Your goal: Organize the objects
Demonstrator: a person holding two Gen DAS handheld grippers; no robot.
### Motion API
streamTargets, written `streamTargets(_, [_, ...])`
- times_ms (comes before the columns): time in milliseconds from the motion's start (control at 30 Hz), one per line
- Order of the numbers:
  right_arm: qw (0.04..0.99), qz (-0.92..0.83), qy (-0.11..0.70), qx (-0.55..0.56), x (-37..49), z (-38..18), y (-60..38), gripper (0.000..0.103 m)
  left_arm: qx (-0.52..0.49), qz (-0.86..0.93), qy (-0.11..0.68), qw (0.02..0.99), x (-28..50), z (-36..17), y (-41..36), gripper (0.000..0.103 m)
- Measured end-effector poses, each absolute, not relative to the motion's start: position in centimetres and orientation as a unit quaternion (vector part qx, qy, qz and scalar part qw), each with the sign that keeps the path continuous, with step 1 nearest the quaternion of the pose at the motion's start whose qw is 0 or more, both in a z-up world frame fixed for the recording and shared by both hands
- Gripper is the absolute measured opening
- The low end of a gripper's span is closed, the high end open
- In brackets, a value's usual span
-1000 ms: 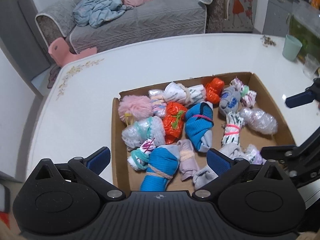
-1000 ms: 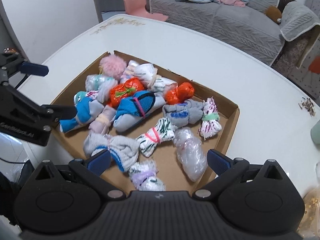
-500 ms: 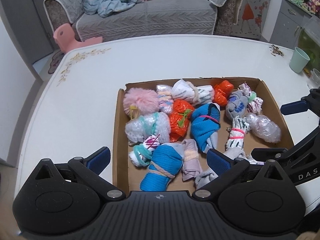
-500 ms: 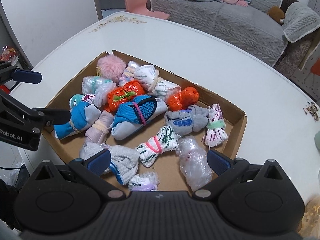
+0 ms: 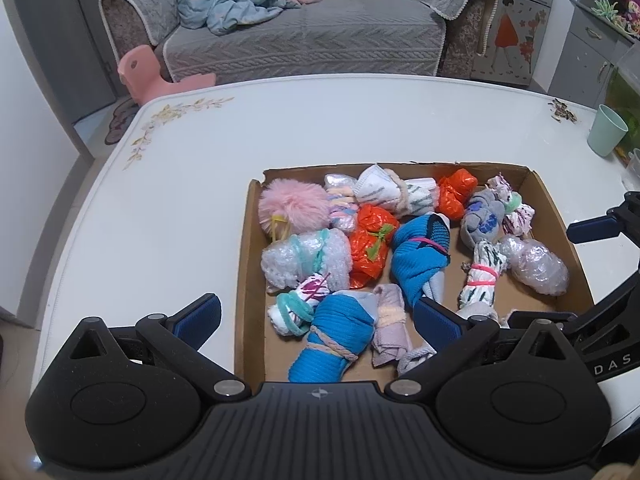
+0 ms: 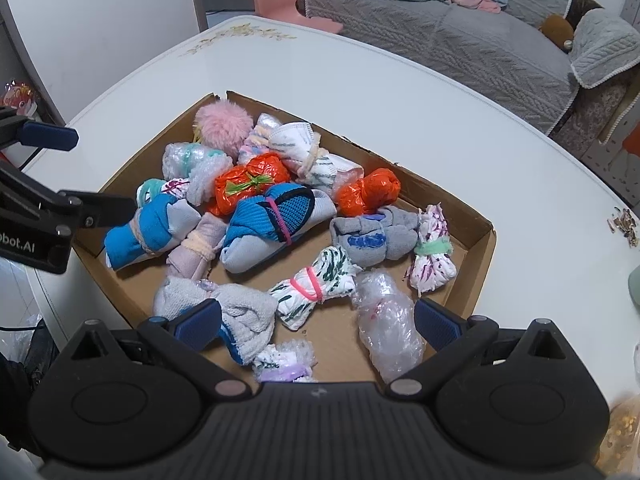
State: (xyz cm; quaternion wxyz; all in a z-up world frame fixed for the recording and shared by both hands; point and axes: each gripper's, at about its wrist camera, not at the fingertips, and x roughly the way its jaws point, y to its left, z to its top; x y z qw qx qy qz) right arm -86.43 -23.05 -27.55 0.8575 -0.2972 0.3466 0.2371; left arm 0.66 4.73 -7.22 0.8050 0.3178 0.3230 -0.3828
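Note:
A shallow cardboard box point(image 5: 250, 216) point(image 6: 478, 240) on a white table holds several tied bundles: a pink pompom point(image 5: 290, 206) point(image 6: 224, 124), orange bags point(image 5: 370, 246) point(image 6: 250, 182), blue socks point(image 5: 420, 256) point(image 6: 276, 220), bubble wrap rolls point(image 5: 536, 264) point(image 6: 386, 326). My left gripper point(image 5: 316, 318) is open and empty, above the box's near left corner. My right gripper point(image 6: 316, 322) is open and empty, above the box's near side, over a grey sock bundle point(image 6: 244, 316).
A green cup point(image 5: 606, 130) stands at the table's far right. A scatter of seeds point(image 6: 624, 222) lies on the table by it. A grey sofa point(image 5: 304, 36) and a pink child's chair point(image 5: 140, 70) stand beyond the table.
Both grippers have drawn back and risen a little, so the box sits farther away in both views. Both stay open and empty. The bundles have not moved.

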Motion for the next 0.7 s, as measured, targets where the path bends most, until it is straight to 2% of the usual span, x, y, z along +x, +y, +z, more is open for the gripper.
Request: streamTargets(700, [0.852, 0.241, 0.347, -0.307, -86.56, -27.78, -22.88, 0.102, 0.320, -0.398, 0.302, 0.805, 0.69, -6.75, 4.94, 0.102])
